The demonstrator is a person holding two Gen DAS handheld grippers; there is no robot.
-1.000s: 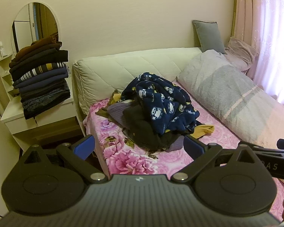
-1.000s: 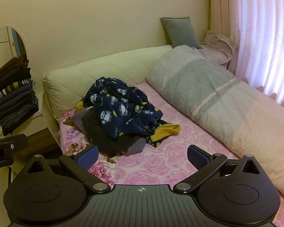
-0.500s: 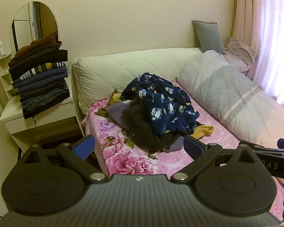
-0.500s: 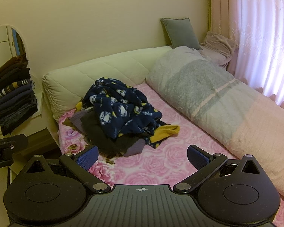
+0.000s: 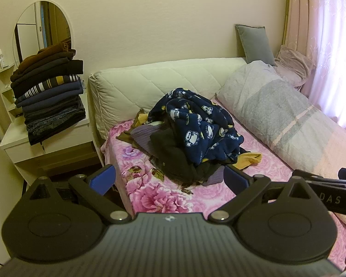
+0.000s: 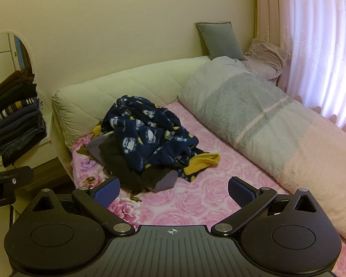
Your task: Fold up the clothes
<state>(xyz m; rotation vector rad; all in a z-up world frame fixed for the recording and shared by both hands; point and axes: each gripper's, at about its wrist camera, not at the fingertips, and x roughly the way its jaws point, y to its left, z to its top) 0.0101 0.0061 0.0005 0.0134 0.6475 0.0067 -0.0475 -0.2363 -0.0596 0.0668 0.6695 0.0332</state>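
Note:
A heap of unfolded clothes (image 5: 191,136) (image 6: 147,145) lies on the pink floral bed (image 5: 150,196) (image 6: 207,196) near the headboard. A navy fleece with white cartoon figures (image 5: 200,120) (image 6: 145,129) tops it, over black, purple and mustard garments. My left gripper (image 5: 169,181) is open and empty, short of the heap. Also open and empty, my right gripper (image 6: 174,189) hovers over the near part of the bed, apart from the heap. A tall stack of folded dark clothes (image 5: 48,97) (image 6: 13,120) rests on the white dresser (image 5: 46,147).
A rolled grey and pink duvet (image 5: 288,120) (image 6: 276,133) runs along the bed's right side. Behind it are a grey cushion (image 5: 256,42), a mauve pillow (image 5: 293,67) and pink curtains (image 6: 311,46). An oval mirror (image 5: 41,30) stands over the dresser. The padded headboard (image 5: 161,85) backs the heap.
Both views have shifted very slightly; the heap and the stack lie as before. Both grippers stay open.

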